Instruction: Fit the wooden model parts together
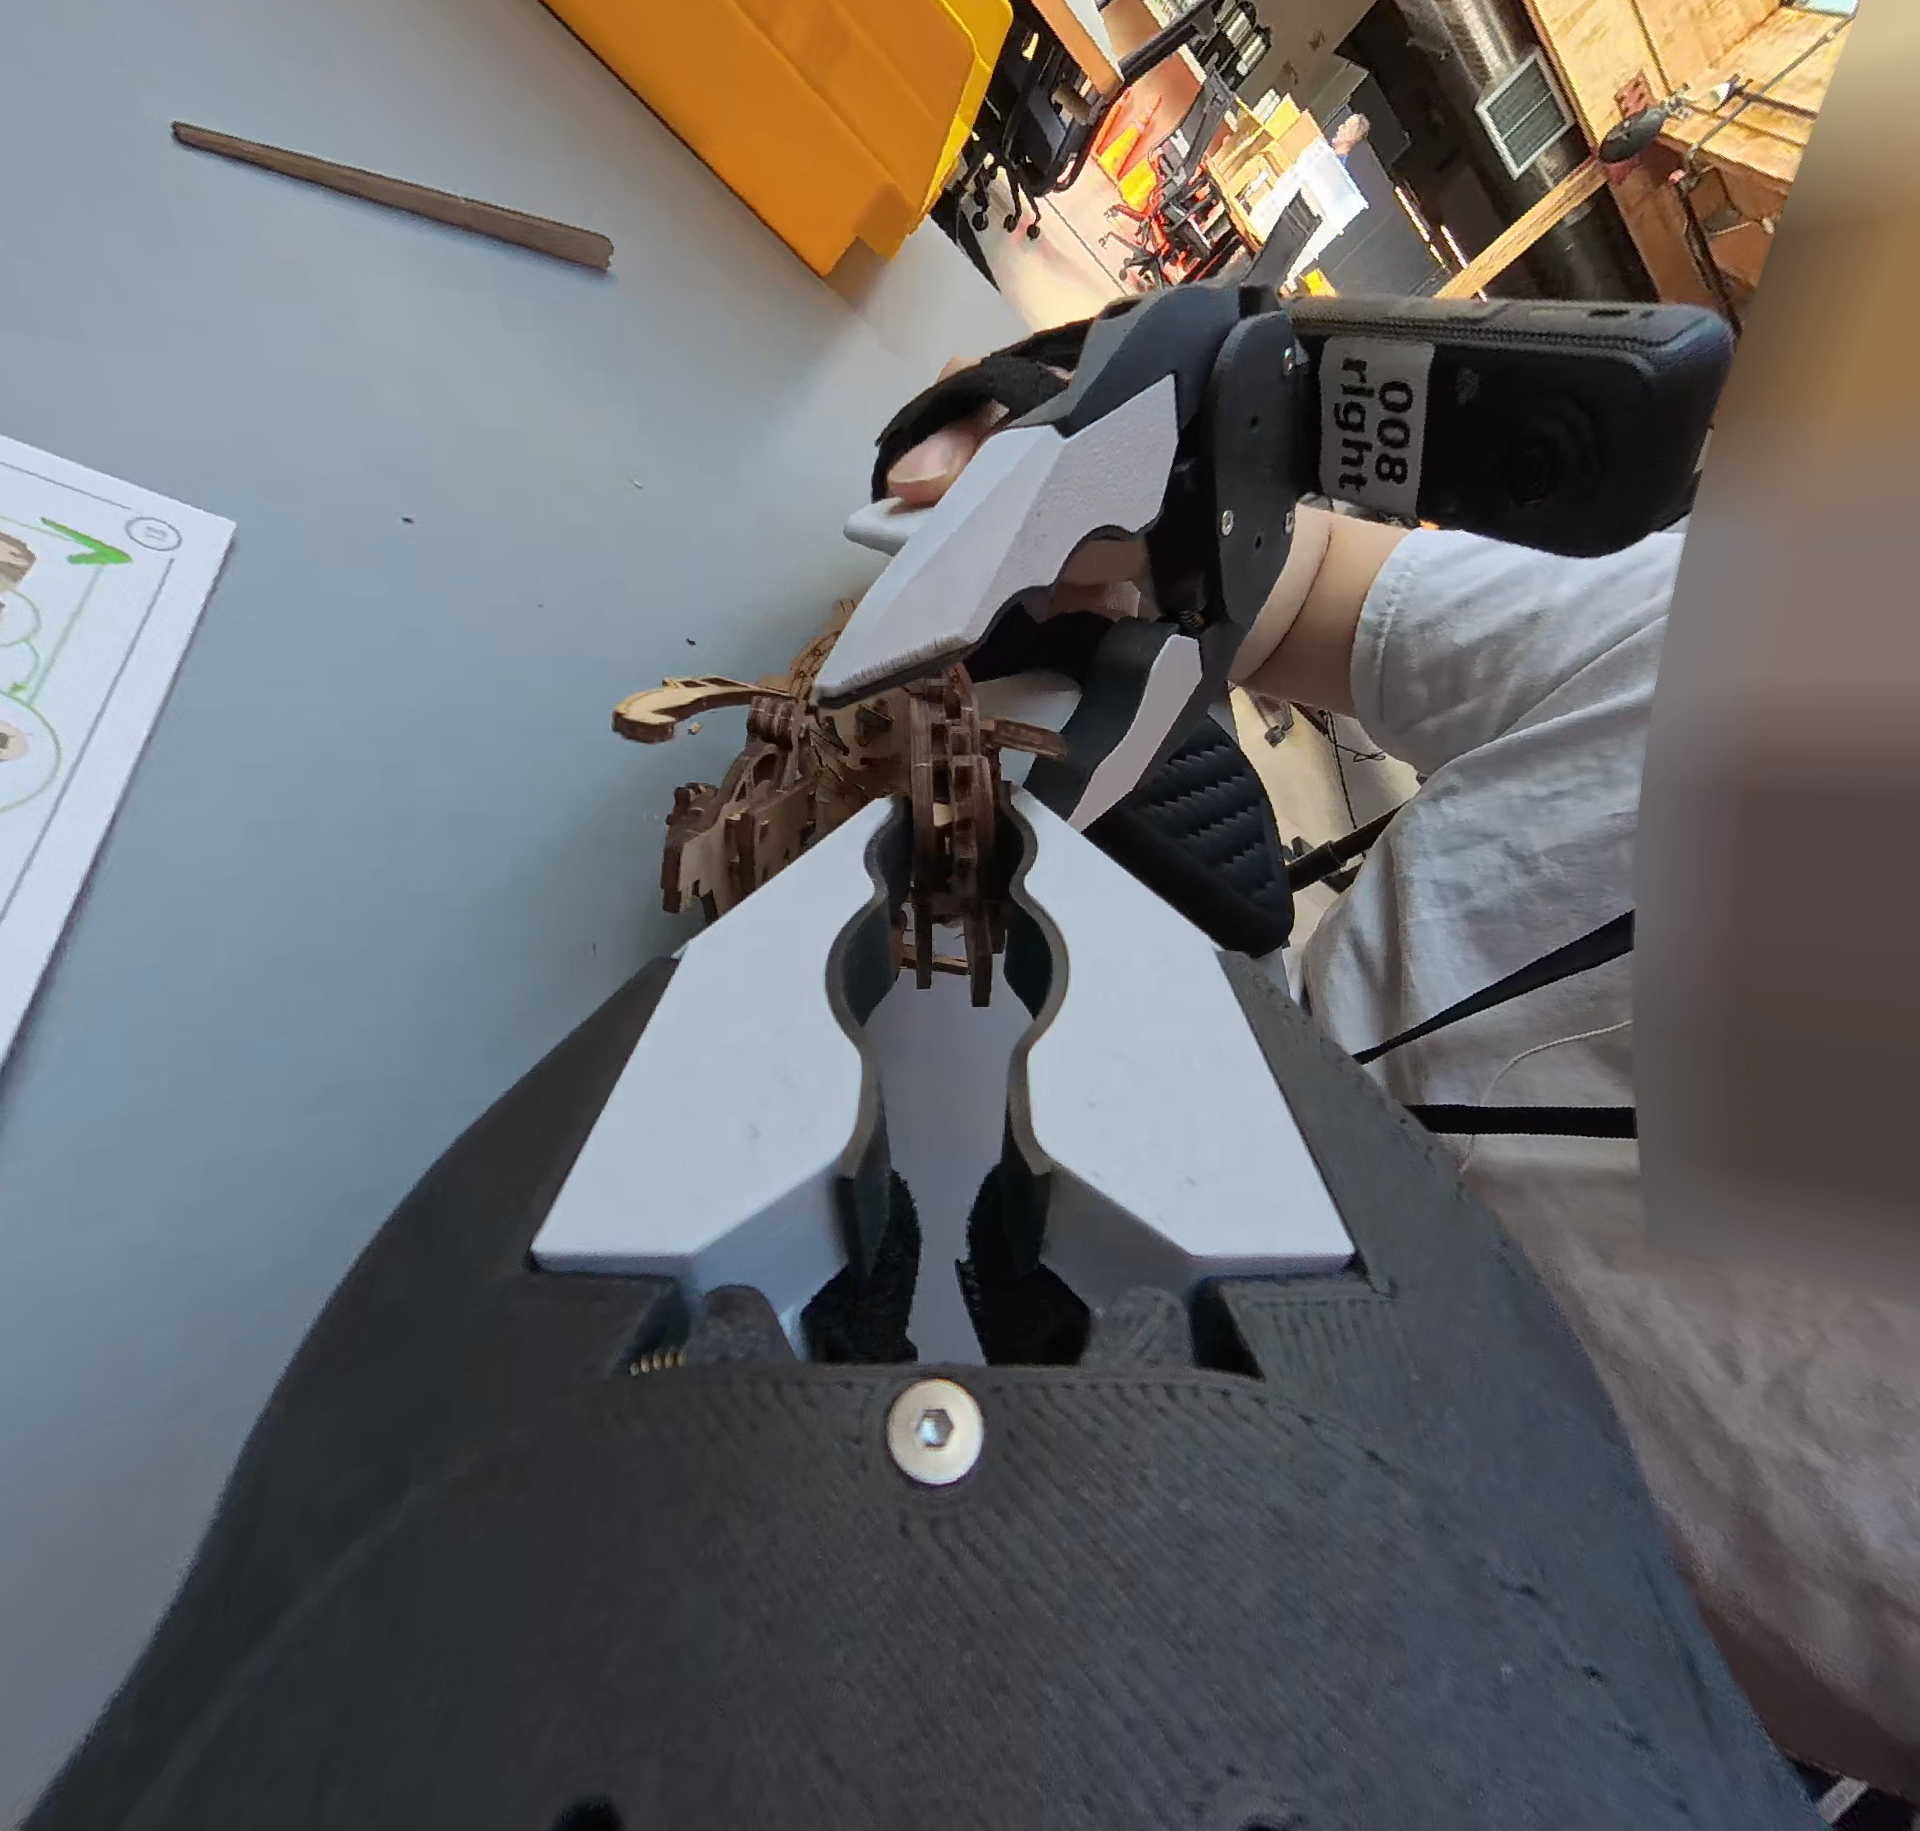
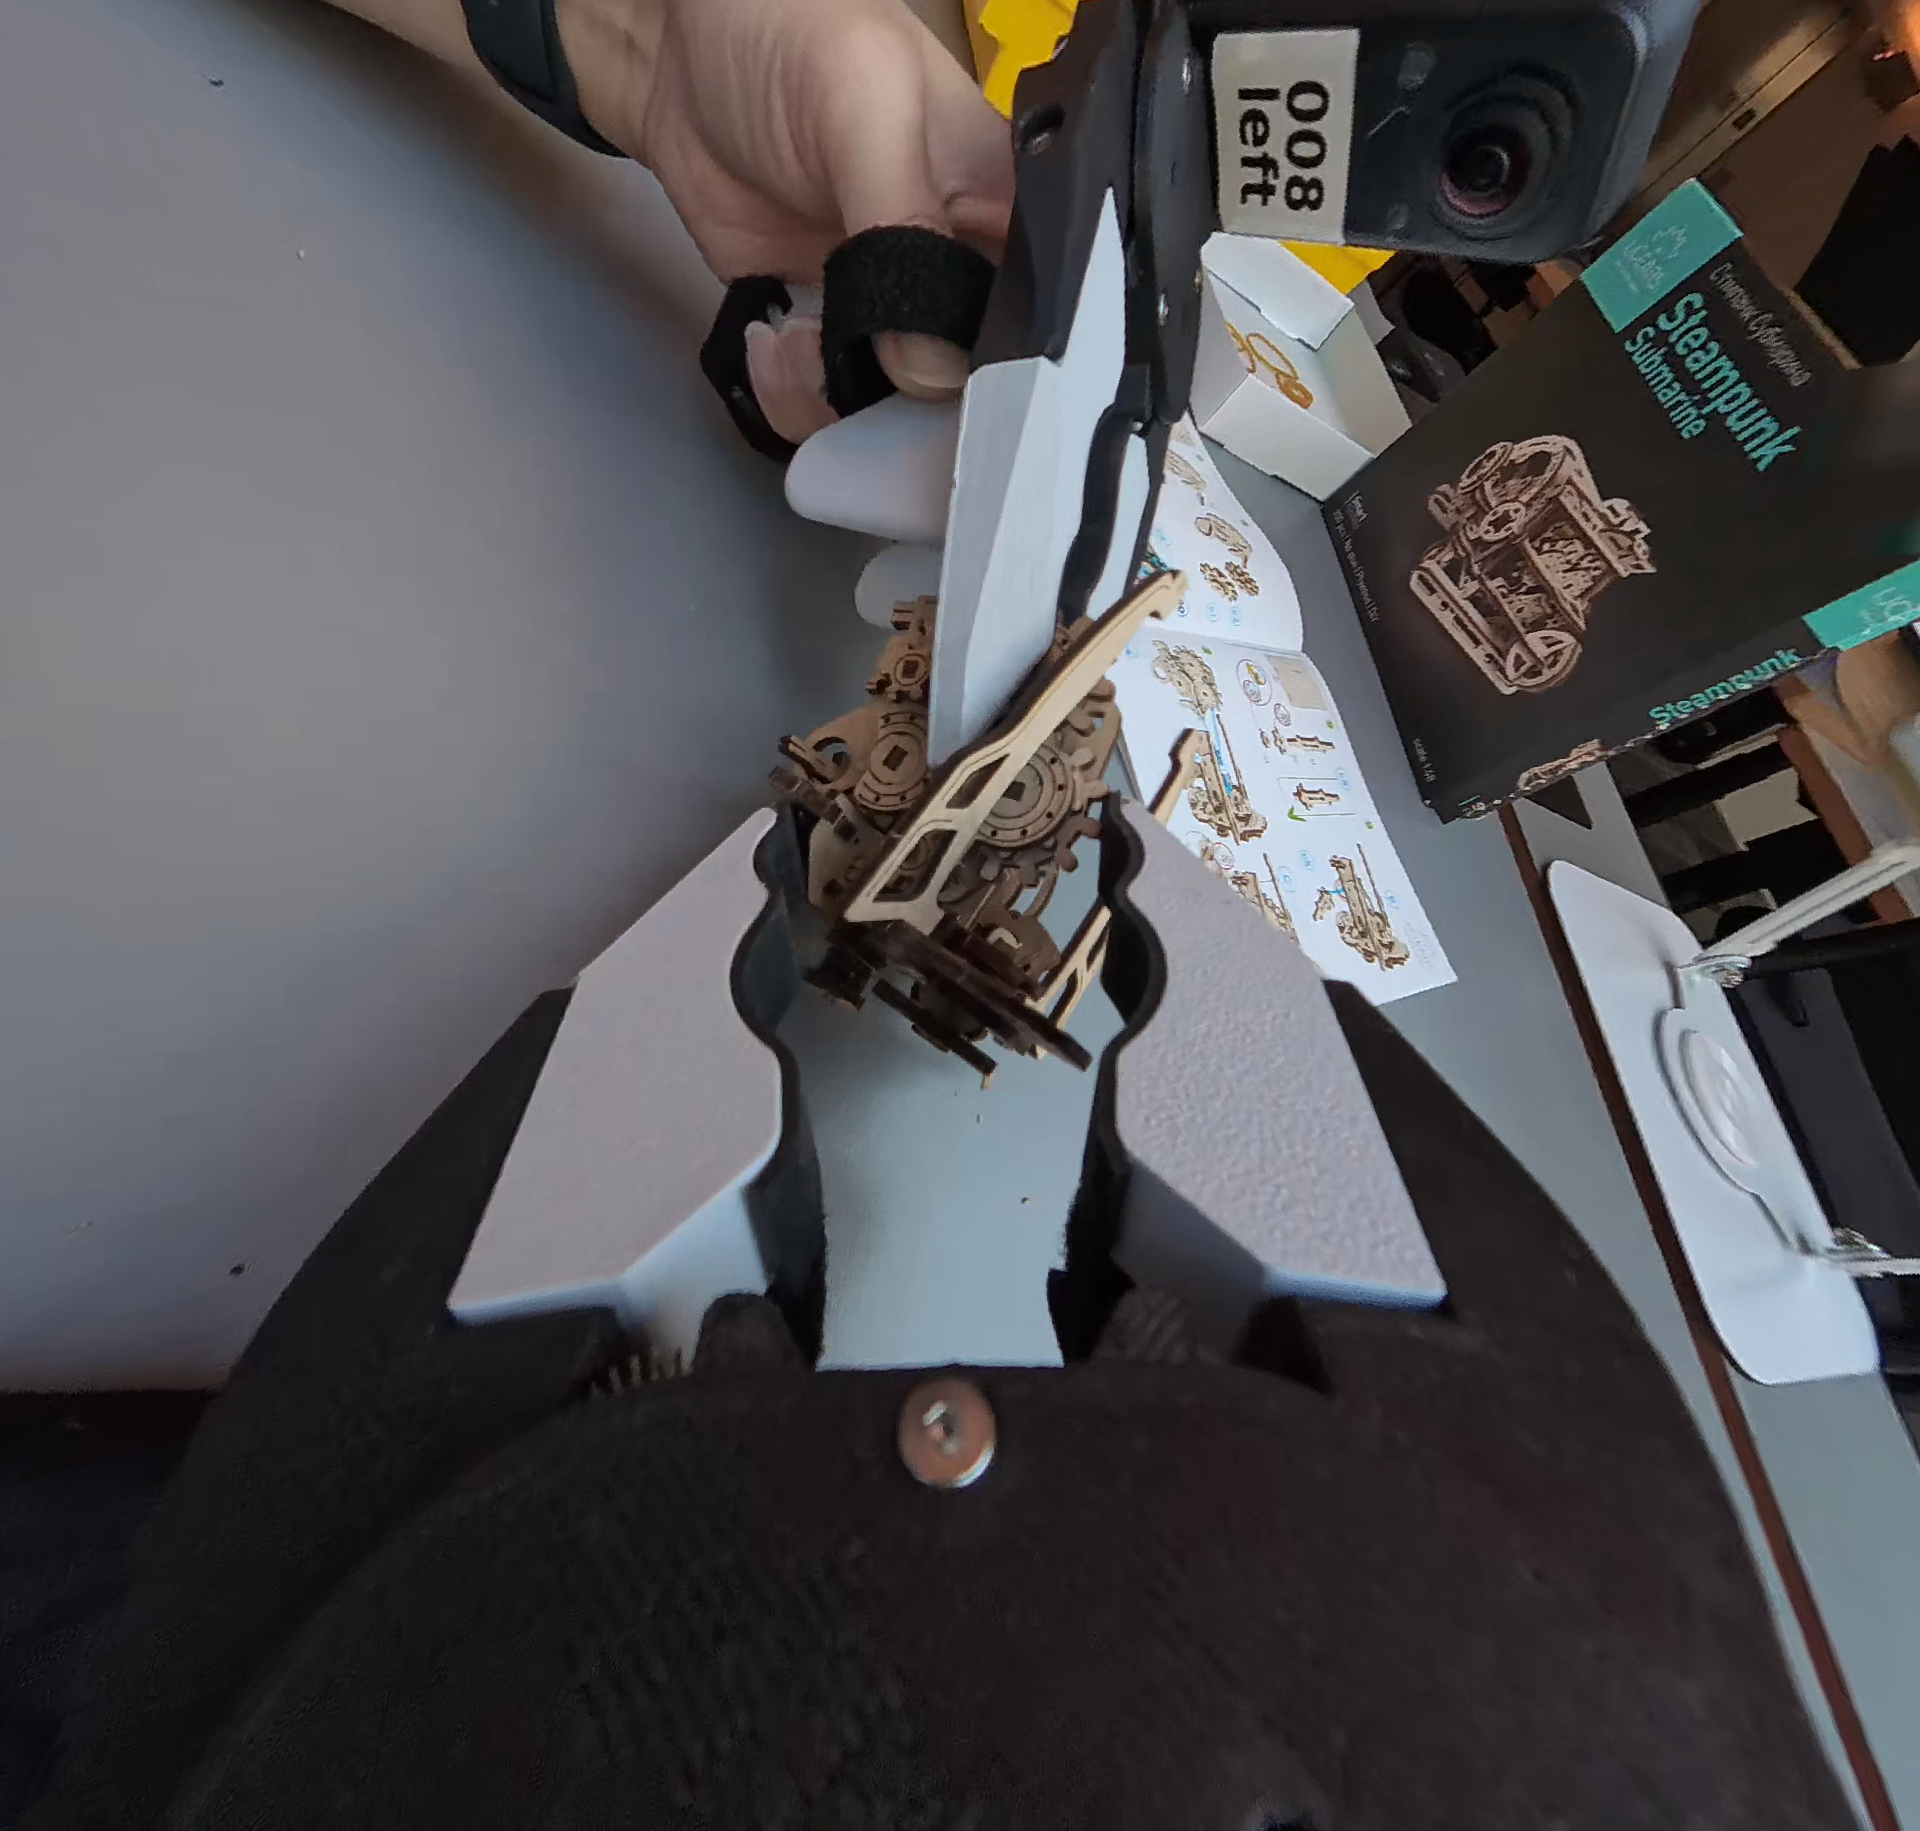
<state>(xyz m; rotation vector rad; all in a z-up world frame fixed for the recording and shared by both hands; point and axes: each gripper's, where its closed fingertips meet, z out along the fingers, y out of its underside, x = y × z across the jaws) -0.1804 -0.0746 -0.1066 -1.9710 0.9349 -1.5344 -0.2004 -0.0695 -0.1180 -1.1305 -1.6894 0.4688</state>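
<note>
A brown wooden gear model [image 2: 935, 846] is held over the grey table [image 2: 312, 638] between both grippers. My right gripper [image 2: 940, 846] is shut on the model's body, one finger on each side. A pale lattice arm part [image 2: 997, 763] lies across the model's front. My left gripper [image 1: 956, 825] is shut on a stack of gear discs [image 1: 951, 846] of the same model. It comes in from above in the right wrist view [image 2: 1039, 586]. The right gripper [image 1: 987, 732] shows in the left wrist view, straddling the model. A pale hooked piece [image 1: 675, 706] sticks out to the left.
A thin wooden stick [image 1: 395, 197] lies on the table by yellow bins [image 1: 790, 67]. An instruction sheet [image 2: 1278, 742] lies behind the model, with a dark box [image 2: 1621, 555] and a small white box [image 2: 1278, 368] beyond. The table edge [image 2: 1621, 1106] runs at right. Less than 4 cm separates the two grippers' tips.
</note>
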